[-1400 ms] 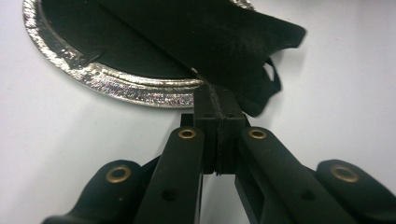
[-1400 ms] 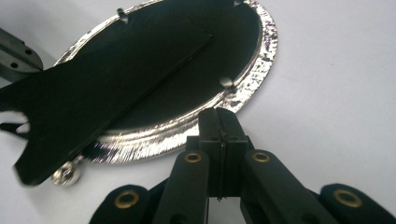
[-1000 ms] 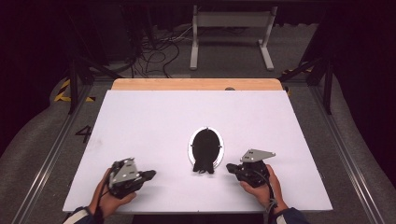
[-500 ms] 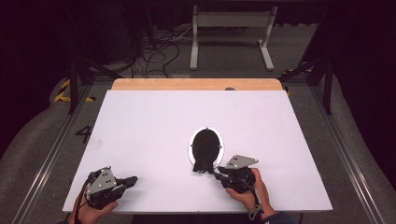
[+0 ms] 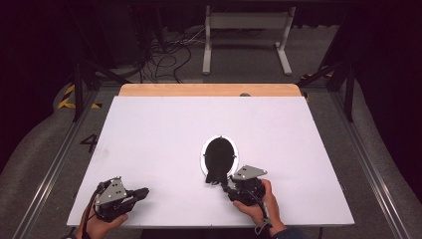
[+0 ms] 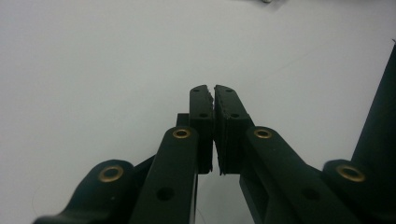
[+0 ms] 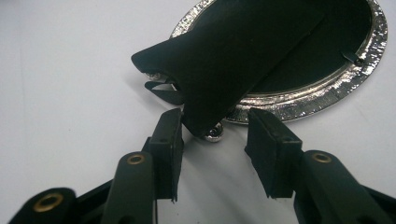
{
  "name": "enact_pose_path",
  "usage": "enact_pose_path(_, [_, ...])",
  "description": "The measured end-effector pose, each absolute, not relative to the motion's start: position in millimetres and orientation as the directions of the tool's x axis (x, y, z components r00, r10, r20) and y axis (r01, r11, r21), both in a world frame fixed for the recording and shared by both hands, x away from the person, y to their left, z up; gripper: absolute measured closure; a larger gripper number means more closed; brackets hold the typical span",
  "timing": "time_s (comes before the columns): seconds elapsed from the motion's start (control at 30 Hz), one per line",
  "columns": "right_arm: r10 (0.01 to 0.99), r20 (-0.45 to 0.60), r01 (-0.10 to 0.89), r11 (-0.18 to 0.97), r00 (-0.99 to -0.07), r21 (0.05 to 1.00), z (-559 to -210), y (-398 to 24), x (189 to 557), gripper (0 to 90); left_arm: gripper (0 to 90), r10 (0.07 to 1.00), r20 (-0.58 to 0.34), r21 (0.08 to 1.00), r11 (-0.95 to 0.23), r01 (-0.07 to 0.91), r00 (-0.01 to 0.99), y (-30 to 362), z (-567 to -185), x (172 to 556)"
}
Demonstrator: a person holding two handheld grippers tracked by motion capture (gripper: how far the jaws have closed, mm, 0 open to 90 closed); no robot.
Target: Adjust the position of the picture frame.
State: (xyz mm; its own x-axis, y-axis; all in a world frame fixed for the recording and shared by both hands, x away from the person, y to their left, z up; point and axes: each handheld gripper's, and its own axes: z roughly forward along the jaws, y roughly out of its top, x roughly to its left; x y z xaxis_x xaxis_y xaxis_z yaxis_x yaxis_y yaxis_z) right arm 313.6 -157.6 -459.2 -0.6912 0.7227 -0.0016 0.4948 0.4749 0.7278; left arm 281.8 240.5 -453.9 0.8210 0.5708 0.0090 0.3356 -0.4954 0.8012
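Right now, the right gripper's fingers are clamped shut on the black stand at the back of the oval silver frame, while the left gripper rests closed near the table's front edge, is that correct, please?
Not quite: the right gripper is open. In the right gripper view its fingers stand apart on either side of the black stand of the oval silver frame, and have just been opening, the right one clear of it. The left gripper does rest closed near the table's front edge.

In the right gripper view the oval silver frame point(image 7: 322, 95) runs off the upper right of the frame, and its black stand flap point(image 7: 224, 60) covers much of its back and the lower left of its rim. In the high view, low and right of centre, the right hand-held gripper point(image 5: 225, 182) has its jaws merged with the flap's dark shape, too small to separate. In the left gripper view a dark shape point(image 6: 380, 135) is cut off at the right edge, too little to name.
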Motion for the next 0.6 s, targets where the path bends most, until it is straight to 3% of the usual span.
enact_pose_path(0.23, [0.709,0.021,0.494,0.469,-0.705,0.732,-460,-165,316,65.6,87.0,0.577,0.008,0.801,-0.493,0.34,0.817,240,-456,287])
enact_pose_path(0.6, [0.705,0.028,0.498,0.472,-0.709,0.727,-459,-169,319,66.5,85.0,0.584,0.007,0.806,-0.484,0.341,0.812,239,-457,291])
